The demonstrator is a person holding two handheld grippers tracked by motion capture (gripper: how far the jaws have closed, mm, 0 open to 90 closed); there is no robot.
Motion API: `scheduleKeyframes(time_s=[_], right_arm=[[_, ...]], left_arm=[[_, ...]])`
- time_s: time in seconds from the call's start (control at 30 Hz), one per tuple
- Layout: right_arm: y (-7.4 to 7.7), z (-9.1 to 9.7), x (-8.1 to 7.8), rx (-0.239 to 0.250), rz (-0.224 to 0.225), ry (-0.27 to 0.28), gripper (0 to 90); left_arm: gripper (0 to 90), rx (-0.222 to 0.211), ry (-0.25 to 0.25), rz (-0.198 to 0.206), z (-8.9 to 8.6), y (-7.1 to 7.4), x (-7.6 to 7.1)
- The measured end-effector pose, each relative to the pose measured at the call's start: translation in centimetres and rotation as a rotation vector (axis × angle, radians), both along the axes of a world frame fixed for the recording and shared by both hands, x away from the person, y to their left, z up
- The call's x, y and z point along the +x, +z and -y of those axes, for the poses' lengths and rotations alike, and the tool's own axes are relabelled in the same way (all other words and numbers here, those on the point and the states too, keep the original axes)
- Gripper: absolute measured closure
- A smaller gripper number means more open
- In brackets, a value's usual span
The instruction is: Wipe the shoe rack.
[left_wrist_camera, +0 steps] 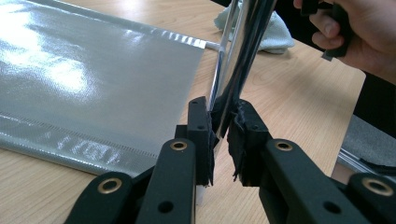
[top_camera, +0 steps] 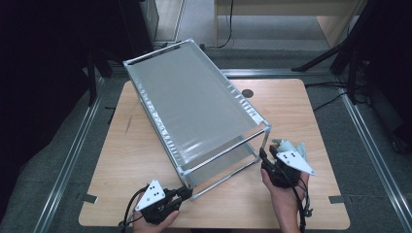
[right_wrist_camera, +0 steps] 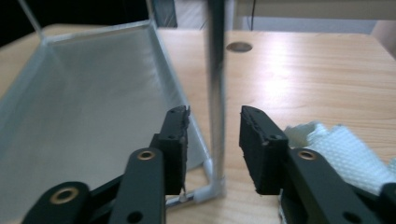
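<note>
A metal-framed rack (top_camera: pixel 194 107) with silver fabric shelves stands slanted across the wooden table (top_camera: pixel 136 145). My left gripper (top_camera: pixel 183 193) is at its near left corner, shut on the shiny upright pole (left_wrist_camera: pixel 238 51); in the left gripper view both pads of that gripper (left_wrist_camera: pixel 219 126) press on the pole low down. My right gripper (top_camera: pixel 265 158) is at the near right corner. Its jaws (right_wrist_camera: pixel 214 123) stand open on either side of the thin upright pole (right_wrist_camera: pixel 215 70), with a gap on each side. The lower fabric shelf (right_wrist_camera: pixel 93 116) stretches away to the left.
A crumpled white-and-pale-blue cloth (top_camera: pixel 291 145) lies on the table just right of my right gripper, also seen as the cloth (right_wrist_camera: pixel 345 149). A round cable hole (top_camera: pixel 248 92) sits behind the rack. Dark stand legs (top_camera: pixel 340 53) rise beyond the table's far right corner.
</note>
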State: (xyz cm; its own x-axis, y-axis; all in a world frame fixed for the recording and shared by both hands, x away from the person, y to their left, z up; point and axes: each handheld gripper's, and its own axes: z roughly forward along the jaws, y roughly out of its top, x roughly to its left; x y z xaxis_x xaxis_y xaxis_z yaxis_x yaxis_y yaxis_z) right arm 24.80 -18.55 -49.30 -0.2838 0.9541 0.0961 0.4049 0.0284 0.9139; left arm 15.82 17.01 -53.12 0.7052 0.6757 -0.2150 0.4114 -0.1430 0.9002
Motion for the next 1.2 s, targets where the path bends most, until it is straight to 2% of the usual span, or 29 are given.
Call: scheduleKeyframes(time_s=[0.07, 0.17, 0.2, 0.33, 0.53, 0.7, 0.77, 0.8, 0.87, 1.0, 1.2], right_arm=[[-0.2, -0.1, 0.8, -0.010, -0.033, 0.012, 61.3], [-0.7, -0.4, 1.9, -0.020, -0.052, 0.019, 77.1], [-0.7, -0.5, 2.1, -0.031, -0.051, 0.006, 79.2], [-0.8, -0.8, 3.2, -0.041, -0.042, 0.010, 80.1], [-0.4, -2.1, 5.7, -0.062, -0.063, -0.001, 80.5], [-0.3, -3.2, 8.0, -0.081, -0.085, 0.017, 80.5], [-0.2, -3.3, 8.5, -0.071, -0.105, 0.017, 77.5], [-0.2, -3.2, 8.6, -0.040, -0.124, 0.027, 71.1], [-0.2, -2.8, 8.2, 0.002, -0.136, 0.053, 61.0], [-0.6, -1.6, 5.6, -0.016, -0.117, 0.070, 54.6], [-1.1, 0.4, 0.0, -0.044, -0.108, 0.080, 42.7]], left_arm=[[79.6, 0.001, 0.002, 0.000, 0.0, 0.0, 0.0], [79.7, 0.002, 0.002, 0.000, 0.0, 0.0, 0.0], [79.7, 0.006, 0.001, 0.003, 0.0, 0.0, 0.0], [80.1, 0.015, -0.009, 0.008, 0.3, 0.2, 0.4], [80.3, 0.021, -0.030, 0.010, 1.2, 0.2, 0.6], [80.5, 0.031, -0.096, 0.025, 3.1, 0.2, 0.3], [80.6, 0.040, -0.112, 0.028, 3.7, 0.3, 0.2], [80.7, 0.041, -0.115, 0.029, 3.8, 0.3, 0.3], [80.7, 0.037, -0.118, 0.027, 4.0, 0.2, 0.4], [80.4, 0.023, -0.123, 0.025, 4.5, 0.1, 1.2], [79.9, 0.007, -0.135, 0.024, 5.9, 0.0, 2.7]])
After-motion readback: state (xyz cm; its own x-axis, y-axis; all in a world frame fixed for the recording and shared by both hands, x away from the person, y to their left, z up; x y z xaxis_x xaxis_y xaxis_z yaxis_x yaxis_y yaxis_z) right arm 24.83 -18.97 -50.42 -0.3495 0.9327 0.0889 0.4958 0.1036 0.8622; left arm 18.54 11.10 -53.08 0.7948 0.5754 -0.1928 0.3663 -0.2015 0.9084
